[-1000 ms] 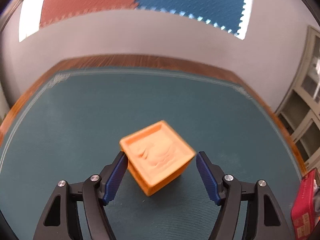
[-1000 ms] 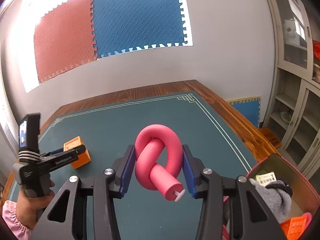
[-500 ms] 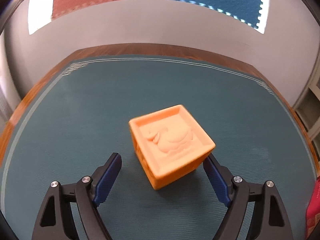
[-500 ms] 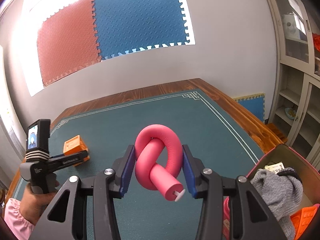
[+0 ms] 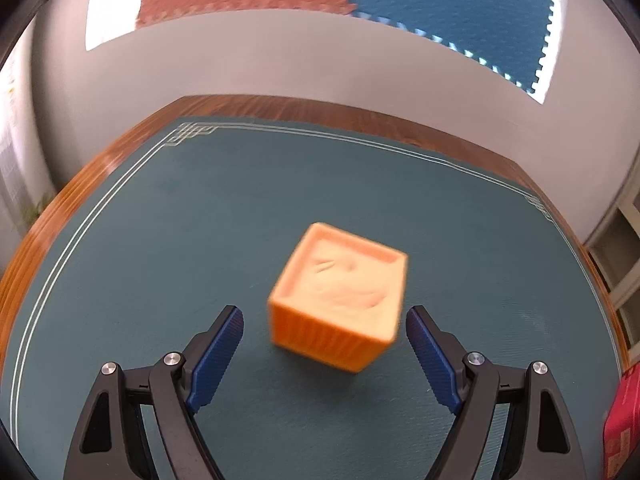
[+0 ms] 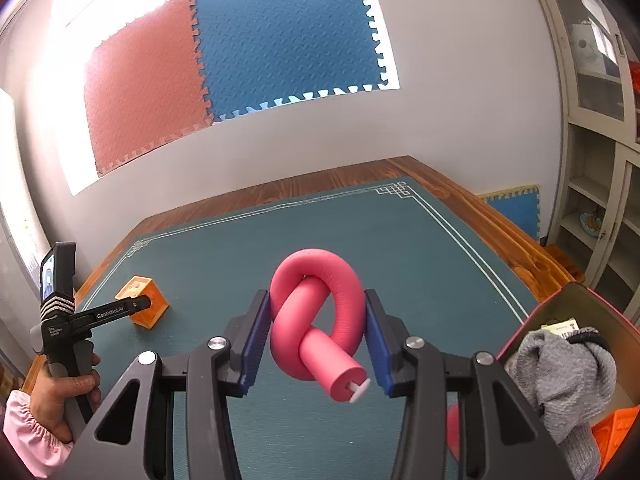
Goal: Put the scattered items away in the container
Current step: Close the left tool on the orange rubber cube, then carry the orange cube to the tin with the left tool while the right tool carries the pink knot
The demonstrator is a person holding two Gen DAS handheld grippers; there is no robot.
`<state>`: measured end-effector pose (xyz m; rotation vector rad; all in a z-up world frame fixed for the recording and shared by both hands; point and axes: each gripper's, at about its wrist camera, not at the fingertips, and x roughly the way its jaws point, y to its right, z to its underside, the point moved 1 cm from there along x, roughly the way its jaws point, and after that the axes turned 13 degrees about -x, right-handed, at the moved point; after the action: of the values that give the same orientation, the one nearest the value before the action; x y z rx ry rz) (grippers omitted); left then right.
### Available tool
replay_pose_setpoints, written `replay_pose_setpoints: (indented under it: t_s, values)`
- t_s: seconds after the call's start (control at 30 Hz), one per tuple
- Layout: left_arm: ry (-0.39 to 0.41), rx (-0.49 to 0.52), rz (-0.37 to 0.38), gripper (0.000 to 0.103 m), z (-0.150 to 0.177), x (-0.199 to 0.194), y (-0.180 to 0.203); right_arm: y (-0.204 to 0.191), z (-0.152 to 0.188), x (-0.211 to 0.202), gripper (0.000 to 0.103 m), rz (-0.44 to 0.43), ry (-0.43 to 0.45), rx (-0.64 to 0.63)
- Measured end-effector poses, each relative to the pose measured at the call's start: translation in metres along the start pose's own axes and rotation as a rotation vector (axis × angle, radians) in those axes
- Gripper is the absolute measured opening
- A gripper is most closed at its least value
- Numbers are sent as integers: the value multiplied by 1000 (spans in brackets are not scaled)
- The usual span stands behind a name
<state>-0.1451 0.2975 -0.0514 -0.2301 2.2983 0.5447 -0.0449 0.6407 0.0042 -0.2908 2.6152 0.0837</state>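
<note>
An orange cube [image 5: 340, 300] with a raised picture on top rests on the green mat; it also shows in the right wrist view [image 6: 143, 302]. My left gripper [image 5: 324, 344] is open, its blue pads on either side of the cube and apart from it. My right gripper [image 6: 316, 332] is shut on a pink knotted foam tube [image 6: 316, 320], held above the mat. The red box [image 6: 560, 320] sits at the right, holding a grey cloth [image 6: 560, 376] and an orange piece [image 6: 616, 432].
The green mat [image 5: 200, 240] covers a wooden table [image 5: 280, 104] with a wall behind. A cabinet [image 6: 592, 120] stands to the right. The red box's edge [image 5: 624, 420] shows at the left wrist view's right. The person's hand [image 6: 60, 400] holds the left gripper.
The left gripper has swung around the orange cube, which now looks turned and blurred between wider-spread pads. The right gripper keeps the pink tube, shifting slightly toward the box.
</note>
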Motion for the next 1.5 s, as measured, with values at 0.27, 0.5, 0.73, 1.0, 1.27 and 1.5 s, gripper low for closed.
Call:
replay_pose_setpoints:
  t_s: [0.27, 0.5, 0.73, 1.0, 1.27, 1.5]
  values:
    - [-28, 1, 13, 59, 7, 9, 0, 2, 5, 7, 49, 5, -20, 6]
    - [-1, 13, 64, 59, 20, -13, 7, 1, 7, 8, 49, 8, -27, 1]
    - [22, 49, 149, 59, 27, -39, 33, 5, 6, -6, 49, 21, 1, 17]
    - [1, 129, 279, 59, 48, -65, 81, 31, 10, -54, 49, 98, 53, 65]
    - [-50, 208, 454, 59, 82, -102, 144, 93, 23, -129, 49, 266, 84, 97]
    - [-86, 330, 589, 59, 122, -134, 214, 151, 50, -172, 49, 434, 52, 170]
